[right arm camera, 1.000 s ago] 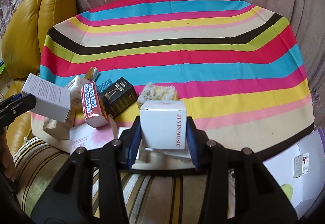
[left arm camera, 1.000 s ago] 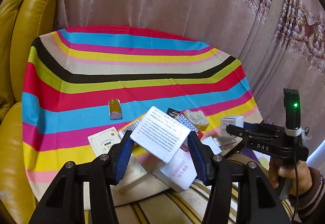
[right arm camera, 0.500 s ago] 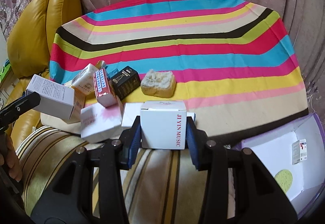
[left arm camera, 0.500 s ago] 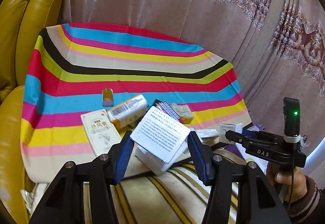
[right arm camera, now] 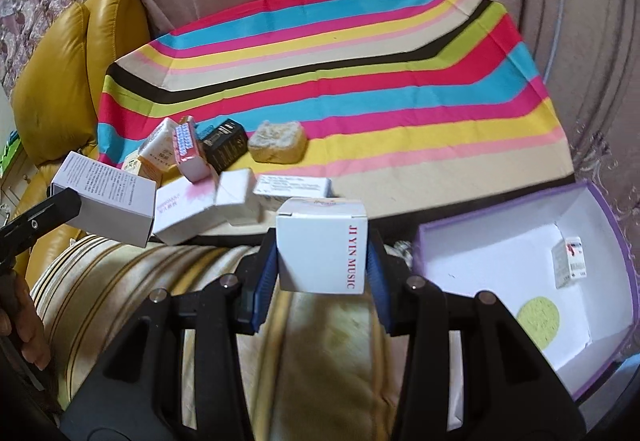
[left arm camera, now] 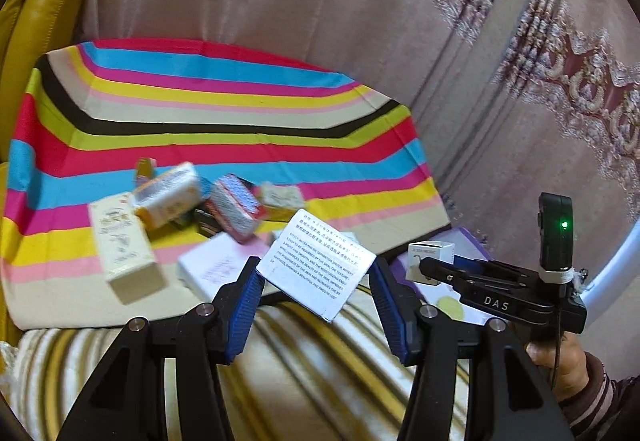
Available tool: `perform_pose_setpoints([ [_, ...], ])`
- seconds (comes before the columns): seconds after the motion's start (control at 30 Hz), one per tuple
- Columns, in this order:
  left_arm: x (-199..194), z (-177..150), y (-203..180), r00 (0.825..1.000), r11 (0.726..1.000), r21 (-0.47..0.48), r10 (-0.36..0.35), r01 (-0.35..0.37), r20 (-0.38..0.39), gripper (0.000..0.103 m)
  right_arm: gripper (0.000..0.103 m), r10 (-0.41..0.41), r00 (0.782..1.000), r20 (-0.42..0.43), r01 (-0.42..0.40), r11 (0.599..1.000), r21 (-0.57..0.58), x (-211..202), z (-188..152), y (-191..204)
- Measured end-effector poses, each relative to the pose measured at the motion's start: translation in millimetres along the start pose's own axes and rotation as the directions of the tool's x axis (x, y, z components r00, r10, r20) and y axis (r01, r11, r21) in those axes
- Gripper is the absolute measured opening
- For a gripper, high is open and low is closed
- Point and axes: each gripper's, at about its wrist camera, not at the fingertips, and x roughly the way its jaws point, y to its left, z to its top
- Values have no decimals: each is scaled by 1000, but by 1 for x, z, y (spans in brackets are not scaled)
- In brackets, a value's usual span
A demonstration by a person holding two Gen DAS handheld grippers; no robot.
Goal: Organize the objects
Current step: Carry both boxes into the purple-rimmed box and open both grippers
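Note:
My left gripper (left arm camera: pixel 316 305) is shut on a white box with printed text (left arm camera: pixel 316 263), held in the air over the striped sofa cushion in front of the table. That box also shows in the right wrist view (right arm camera: pixel 108 201). My right gripper (right arm camera: pixel 322 273) is shut on a white "JI YIN MUSIC" box (right arm camera: pixel 322 249), also lifted, left of an open purple-walled box (right arm camera: pixel 520 265) with a white inside. The right gripper (left arm camera: pixel 424 267) with its box (left arm camera: pixel 430 261) shows at the right of the left wrist view.
The table wears a striped cloth (right arm camera: pixel 320 73). Several small boxes lie near its front edge: a red-and-white one (right arm camera: pixel 188 153), a black one (right arm camera: pixel 224 143), a pink-and-white one (right arm camera: pixel 184 209), a cream one (left arm camera: pixel 122 241), and a yellowish sponge (right arm camera: pixel 278 141). A yellow leather chair (right arm camera: pixel 68 69) stands left.
Both grippers have pulled back from the table and to the right with their boxes. The purple box has come into the right wrist view.

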Motion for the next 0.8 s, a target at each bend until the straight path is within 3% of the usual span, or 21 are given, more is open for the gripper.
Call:
perform_pose_setpoints([
  [0.4, 41, -6, -57, 983, 989, 12, -147, 149, -108, 55, 46, -79, 997, -19, 81, 989, 121, -30, -26, -73],
  [0.8, 100, -21, -131, 929, 957, 59, -258, 283, -266, 55, 46, -189, 980, -66, 199, 956, 215, -39, -48, -137],
])
